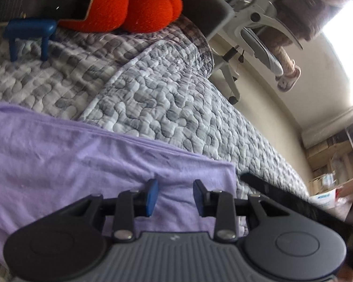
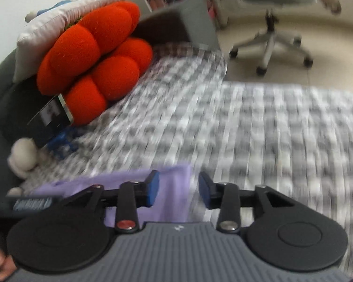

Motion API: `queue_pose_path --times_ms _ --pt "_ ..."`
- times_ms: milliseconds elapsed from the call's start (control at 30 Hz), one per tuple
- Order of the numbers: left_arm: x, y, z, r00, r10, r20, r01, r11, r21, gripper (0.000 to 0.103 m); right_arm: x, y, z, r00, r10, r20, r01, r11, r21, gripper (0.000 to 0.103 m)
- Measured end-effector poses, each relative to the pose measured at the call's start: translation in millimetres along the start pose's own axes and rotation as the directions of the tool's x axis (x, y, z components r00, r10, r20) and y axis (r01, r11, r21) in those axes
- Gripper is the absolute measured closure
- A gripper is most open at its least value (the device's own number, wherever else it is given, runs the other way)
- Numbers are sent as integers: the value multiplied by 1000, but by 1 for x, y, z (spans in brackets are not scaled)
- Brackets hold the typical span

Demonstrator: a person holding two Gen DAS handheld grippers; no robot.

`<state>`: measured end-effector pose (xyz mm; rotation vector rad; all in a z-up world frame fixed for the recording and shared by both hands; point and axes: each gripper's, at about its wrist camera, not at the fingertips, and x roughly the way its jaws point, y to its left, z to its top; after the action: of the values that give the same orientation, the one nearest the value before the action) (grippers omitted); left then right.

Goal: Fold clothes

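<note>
A lilac garment (image 1: pixel 82 159) lies flat on the grey checked quilt (image 1: pixel 167 98), its folded edge running diagonally and one corner at the right. My left gripper (image 1: pixel 175 185) hovers over that corner area with its blue pads apart and no cloth pinched between them. In the blurred right wrist view, my right gripper (image 2: pixel 178 178) is open above the garment's (image 2: pixel 120 178) far right corner, left pad over lilac cloth, right pad over the quilt (image 2: pixel 270 129). Nothing is held by either gripper.
An orange lobed cushion (image 2: pixel 94 54) leans against a grey pillow (image 2: pixel 42 25) at the bed's head, with a dark tablet (image 2: pixel 49 117) on a blue stand (image 1: pixel 30 35) and a white plush (image 2: pixel 23 155). An office chair (image 2: pixel 270 37) stands on the floor beyond the bed's edge.
</note>
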<state>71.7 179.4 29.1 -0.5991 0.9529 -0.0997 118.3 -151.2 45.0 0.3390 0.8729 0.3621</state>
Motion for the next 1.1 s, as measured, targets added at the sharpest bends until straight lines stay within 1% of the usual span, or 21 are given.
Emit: queue_pose_path --times_ms 100,133,167,300,367,400,433,467,500,567,633,767,800,833,967,1100 --pt "-1 -1 0 1000 1 4 -1 1000 -2 69 -14 -8 -15 998 38 -56 -35 998 55 58" --pt "-1 -2 0 1000 3 5 -3 1000 2 69 -19 -10 -19 997 36 -64 -32 998 62 58" --pt "-1 -2 0 1000 5 6 -5 1000 7 68 -22 -11 -23 997 33 -72 -29 998 62 58" --pt "-1 -4 0 1000 8 10 -8 1000 18 65 -26 -15 -36 989 87 -120 -79 995 67 57" --pt "-1 -6 0 1000 14 13 -14 999 32 64 -23 -11 -43 983 111 -148 -103 993 63 57" --pt "-1 -7 0 1000 17 14 -18 999 38 64 -24 -8 -45 983 108 -150 -102 994 47 58" --pt "-1 -7 0 1000 20 16 -21 999 44 64 -25 -5 -46 983 105 -152 -101 994 36 61" --pt "-1 -8 0 1000 23 17 -23 999 49 64 -25 -5 -48 982 110 -154 -103 993 52 65" --pt "-1 -8 0 1000 24 17 -25 998 52 64 -25 -5 -49 981 114 -156 -105 992 69 68" --pt "0 -9 0 1000 26 18 -27 998 57 64 -28 -8 -55 982 110 -155 -94 989 112 77" --pt "1 -9 0 999 28 17 -29 998 60 64 -31 -10 -59 981 113 -157 -90 985 149 80" --pt "2 -10 0 999 33 17 -34 997 67 64 -31 -16 -61 979 132 -157 -103 978 180 83" --pt "2 -10 0 999 34 18 -35 997 69 64 -31 -17 -61 978 135 -157 -105 977 187 86" --pt "2 -10 0 999 35 18 -36 997 71 64 -30 -17 -61 979 131 -157 -101 977 187 94" --pt "1 -9 0 999 32 16 -33 997 70 64 -34 -9 -60 983 122 -134 -102 983 150 95" --pt "1 -11 0 999 37 17 -38 996 81 64 -39 -4 -59 984 144 -108 -129 982 135 95"
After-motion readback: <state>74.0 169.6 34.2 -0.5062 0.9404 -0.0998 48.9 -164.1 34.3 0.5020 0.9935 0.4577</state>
